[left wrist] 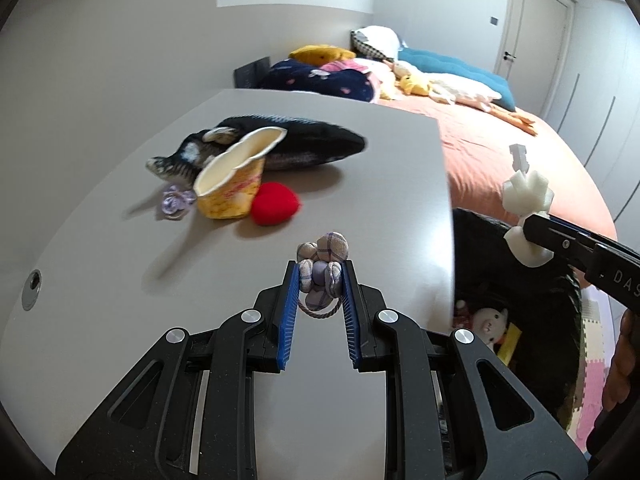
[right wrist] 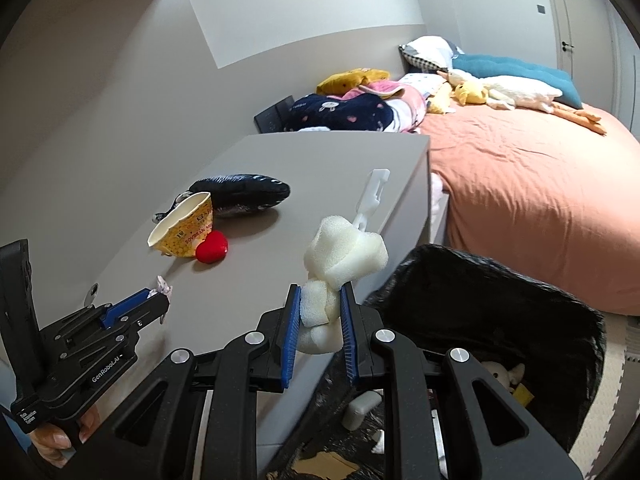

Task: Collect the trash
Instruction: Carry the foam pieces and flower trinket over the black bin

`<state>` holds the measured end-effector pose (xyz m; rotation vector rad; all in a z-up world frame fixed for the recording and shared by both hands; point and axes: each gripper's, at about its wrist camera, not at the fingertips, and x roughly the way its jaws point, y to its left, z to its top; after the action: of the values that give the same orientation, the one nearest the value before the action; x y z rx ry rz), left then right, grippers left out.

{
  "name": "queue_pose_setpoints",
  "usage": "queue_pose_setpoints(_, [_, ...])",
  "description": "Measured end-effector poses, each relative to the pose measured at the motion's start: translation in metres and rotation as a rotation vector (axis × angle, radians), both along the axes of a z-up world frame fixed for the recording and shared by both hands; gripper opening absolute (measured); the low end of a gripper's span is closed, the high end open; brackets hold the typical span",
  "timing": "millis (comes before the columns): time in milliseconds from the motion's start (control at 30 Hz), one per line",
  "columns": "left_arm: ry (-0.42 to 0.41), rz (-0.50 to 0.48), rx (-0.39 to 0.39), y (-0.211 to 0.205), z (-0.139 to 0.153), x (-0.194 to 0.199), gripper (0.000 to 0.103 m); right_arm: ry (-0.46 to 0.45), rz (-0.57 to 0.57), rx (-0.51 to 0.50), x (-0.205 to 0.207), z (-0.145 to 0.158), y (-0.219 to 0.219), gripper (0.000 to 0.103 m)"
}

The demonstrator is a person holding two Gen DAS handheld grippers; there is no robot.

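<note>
My left gripper [left wrist: 319,276] is shut on a small plaid fabric flower [left wrist: 325,260] with a cord loop, held over the grey table [left wrist: 120,264]. The right gripper [right wrist: 320,304] is shut on a white foam piece [right wrist: 340,256] with a white plastic clip [right wrist: 372,194] sticking out of its top, held near the table's right edge, above the rim of a black-lined trash bin [right wrist: 500,312]. On the table lie a crushed yellow paper cup [left wrist: 234,178], a red heart-shaped cushion [left wrist: 275,203], a small purple flower [left wrist: 174,202] and a dark plush fish [left wrist: 288,144].
The bin [left wrist: 516,312] holds a doll, a white block and cardboard. An orange bed [right wrist: 520,192] with pillows, blankets and plush toys lies behind the table. Foam floor mats [left wrist: 592,372] show at lower right. A hand [right wrist: 60,436] grips the left gripper's handle.
</note>
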<state>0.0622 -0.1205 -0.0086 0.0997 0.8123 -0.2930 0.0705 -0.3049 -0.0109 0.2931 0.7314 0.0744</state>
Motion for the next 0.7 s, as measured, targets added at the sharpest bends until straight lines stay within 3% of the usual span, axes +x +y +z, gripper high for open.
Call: queue_pose_setpoints(700, [-0.015, -0.166, 0.005, -0.087, 0.002, -0.039, 0.021, -0.034, -0.117, -0.014, -0.069, 0.004, -0.066, 0.022])
